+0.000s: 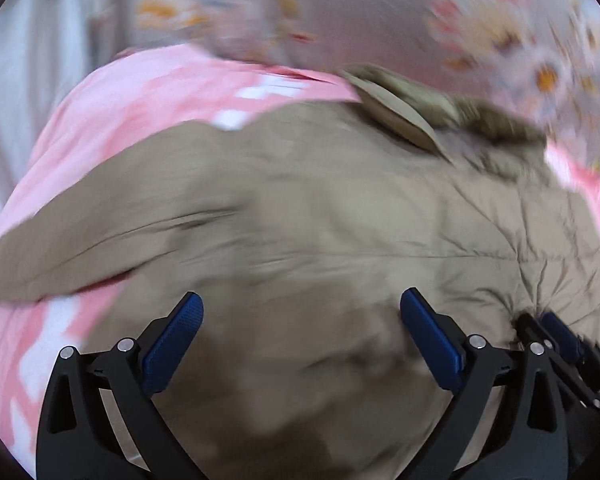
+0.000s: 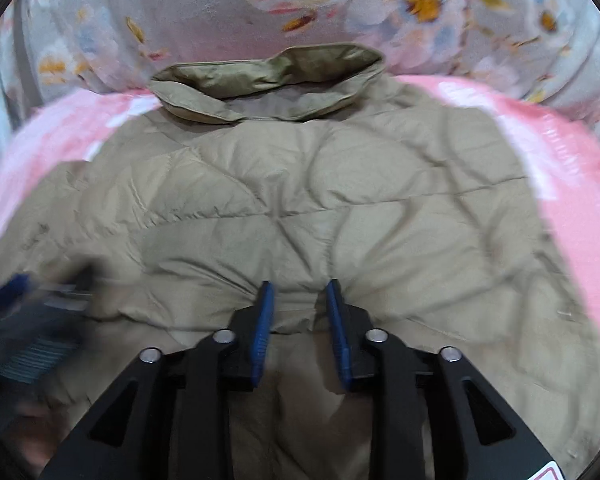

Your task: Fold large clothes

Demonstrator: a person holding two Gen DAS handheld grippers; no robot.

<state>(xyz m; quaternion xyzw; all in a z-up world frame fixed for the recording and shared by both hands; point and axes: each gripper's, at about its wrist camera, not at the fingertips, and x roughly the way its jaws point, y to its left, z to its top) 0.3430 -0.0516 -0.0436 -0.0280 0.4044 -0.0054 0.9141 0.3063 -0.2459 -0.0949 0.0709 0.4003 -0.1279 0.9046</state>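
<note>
Right wrist view showed the jacket spread on the pink sheet, collar farthest away. The right gripper pinched its near hem; the left gripper hung spread above it (blurred). Folding looked barely begun.

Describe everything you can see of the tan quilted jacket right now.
The tan jacket is a puffy, quilted coat of smooth synthetic-looking fabric, lying spread on a pink sheet with its collar at the far end near a floral quilt. The right gripper pinches a puckered fold at the near edge; the left gripper is open above it.
</note>
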